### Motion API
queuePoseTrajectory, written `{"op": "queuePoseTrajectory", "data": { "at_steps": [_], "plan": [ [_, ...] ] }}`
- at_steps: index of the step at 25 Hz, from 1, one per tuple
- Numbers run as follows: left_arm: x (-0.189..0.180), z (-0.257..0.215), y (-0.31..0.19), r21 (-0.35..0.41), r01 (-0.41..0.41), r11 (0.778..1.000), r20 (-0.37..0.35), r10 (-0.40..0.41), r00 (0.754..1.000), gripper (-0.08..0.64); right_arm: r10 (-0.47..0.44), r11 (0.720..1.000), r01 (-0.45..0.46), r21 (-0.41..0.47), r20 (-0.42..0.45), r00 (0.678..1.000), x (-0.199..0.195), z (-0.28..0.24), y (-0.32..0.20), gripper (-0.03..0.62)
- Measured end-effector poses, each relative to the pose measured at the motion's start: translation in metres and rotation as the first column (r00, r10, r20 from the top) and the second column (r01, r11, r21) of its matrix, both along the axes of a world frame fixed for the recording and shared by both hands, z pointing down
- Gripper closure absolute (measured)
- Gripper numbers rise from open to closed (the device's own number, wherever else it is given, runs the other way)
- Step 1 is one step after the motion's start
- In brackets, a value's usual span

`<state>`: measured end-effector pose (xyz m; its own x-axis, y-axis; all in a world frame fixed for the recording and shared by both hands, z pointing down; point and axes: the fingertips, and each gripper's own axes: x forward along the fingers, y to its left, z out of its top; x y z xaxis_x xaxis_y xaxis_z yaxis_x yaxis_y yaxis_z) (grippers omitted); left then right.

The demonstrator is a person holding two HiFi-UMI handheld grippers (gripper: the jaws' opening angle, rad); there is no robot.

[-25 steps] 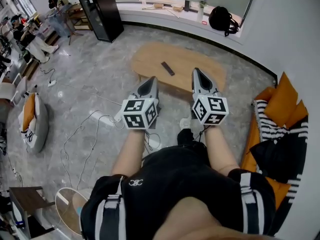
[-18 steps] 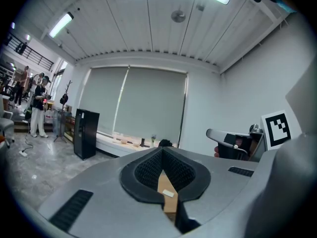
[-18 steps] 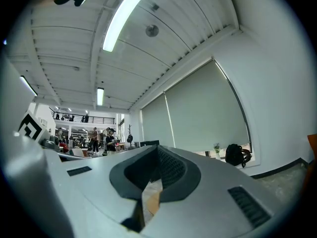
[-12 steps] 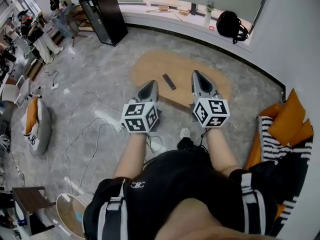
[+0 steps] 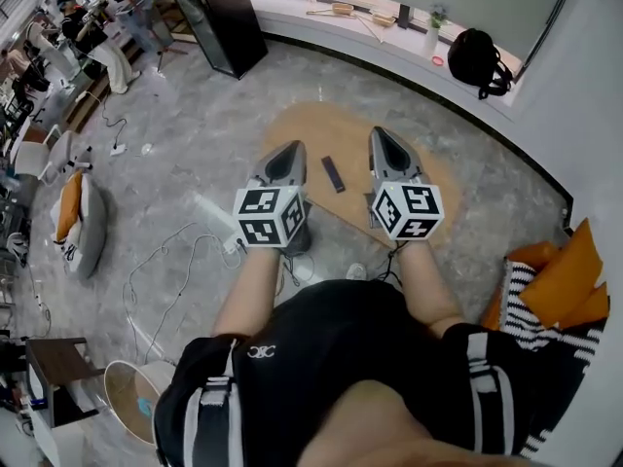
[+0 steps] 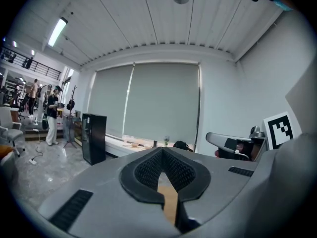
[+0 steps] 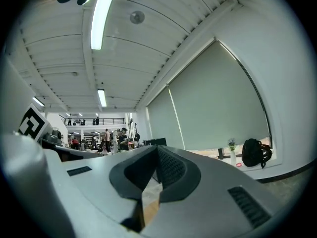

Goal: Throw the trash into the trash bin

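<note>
- I count two hand-held grippers: the left hand-held gripper [image 5: 289,154] and the right hand-held gripper [image 5: 383,140].
- Two marker cubes, one per gripper: left cube [image 5: 270,214], right cube [image 5: 409,210].
- One tabletop [image 5: 428,175], oval, wood.
- One remote control [image 5: 333,174], lying on that tabletop.
- One black cabinet [image 5: 220,17].
- One black backpack [image 5: 481,60], on the window ledge [image 5: 292,22].
- One beanbag [image 5: 83,224], grey with one orange cushion on it.
- Two ceiling light strips [image 7: 102,14] that I can count clearly in the right gripper view.
- At least two people [image 6: 52,114] at the far end in the left gripper view; the rest are too small for me to count.
</note>
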<state>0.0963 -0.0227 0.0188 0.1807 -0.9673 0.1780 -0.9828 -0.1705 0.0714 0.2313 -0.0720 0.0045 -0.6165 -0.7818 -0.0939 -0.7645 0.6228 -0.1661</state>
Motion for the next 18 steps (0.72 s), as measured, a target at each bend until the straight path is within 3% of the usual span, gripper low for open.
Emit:
{"op": "queuePoseTrajectory", "data": {
  "at_steps": [9,18],
  "plan": [
    [-0.019,0.008,-0.069,-0.02,0.084,0.996,-0.012,-0.084,0.996,0.546,-0.087,0.996,0.087,-0.016,-0.02,0.996,-0.027,0.002,-0.082,0.581],
    [-0.075,0.015,-0.085,-0.024,0.12,0.992,-0.047,-0.121,0.991,0.546,-0.116,0.993,0.115,-0.018,-0.068,0.991,-0.087,0.008,-0.103,0.581]
  ]
}}
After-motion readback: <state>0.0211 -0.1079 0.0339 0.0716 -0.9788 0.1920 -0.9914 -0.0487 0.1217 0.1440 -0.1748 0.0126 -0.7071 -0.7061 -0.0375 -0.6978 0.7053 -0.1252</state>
